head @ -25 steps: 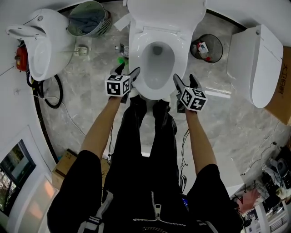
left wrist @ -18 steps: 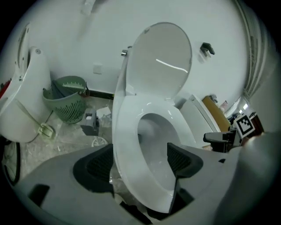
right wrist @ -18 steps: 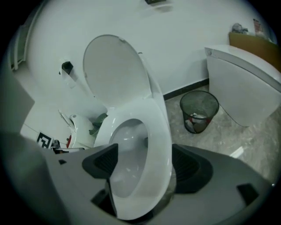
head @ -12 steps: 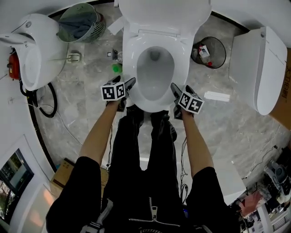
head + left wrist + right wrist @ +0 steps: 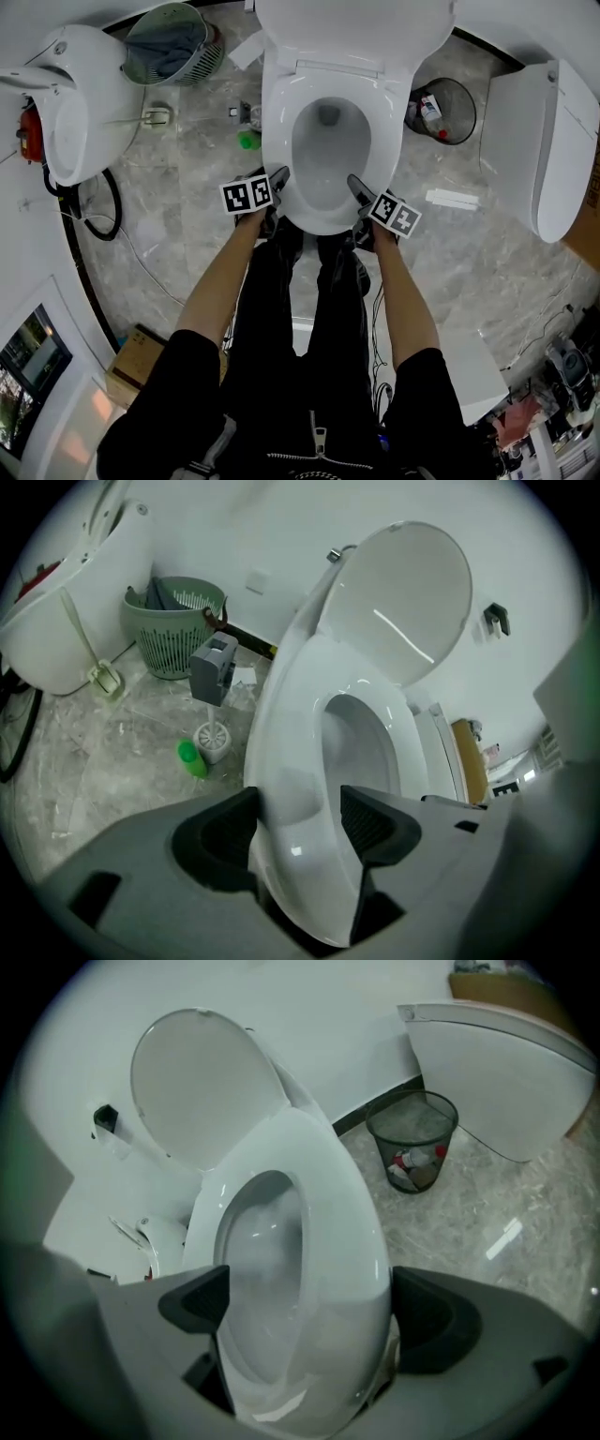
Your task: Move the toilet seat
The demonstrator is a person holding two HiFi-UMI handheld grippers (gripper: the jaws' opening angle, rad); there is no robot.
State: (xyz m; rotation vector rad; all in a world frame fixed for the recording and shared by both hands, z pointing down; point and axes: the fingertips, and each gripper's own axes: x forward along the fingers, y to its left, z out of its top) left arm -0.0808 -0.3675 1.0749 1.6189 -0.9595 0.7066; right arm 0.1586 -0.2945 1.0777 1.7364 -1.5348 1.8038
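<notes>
White oval plastic toilet seat (image 5: 279,131), lowered, centre: left gripper (image 5: 278,178) closing on its near-left rim, pads (image 5: 370,822) touching; right gripper (image 5: 356,185) opening, jaws wide astride its near-right rim.

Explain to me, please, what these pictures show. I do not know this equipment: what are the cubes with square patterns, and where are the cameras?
A person holds a two-jaw gripper in each hand; the patterned cubes are part of these grippers. The head view comes from a camera on the person's head, looking down. The other two views come from cameras on the left gripper and the right gripper, looking along their jaws. The toilet seat is down, its lid up. The seat's front rim stands between both pairs of jaws: the left jaws are closing on it, the right jaws are opening. On the floor stand a wire bin and a green basket.
</notes>
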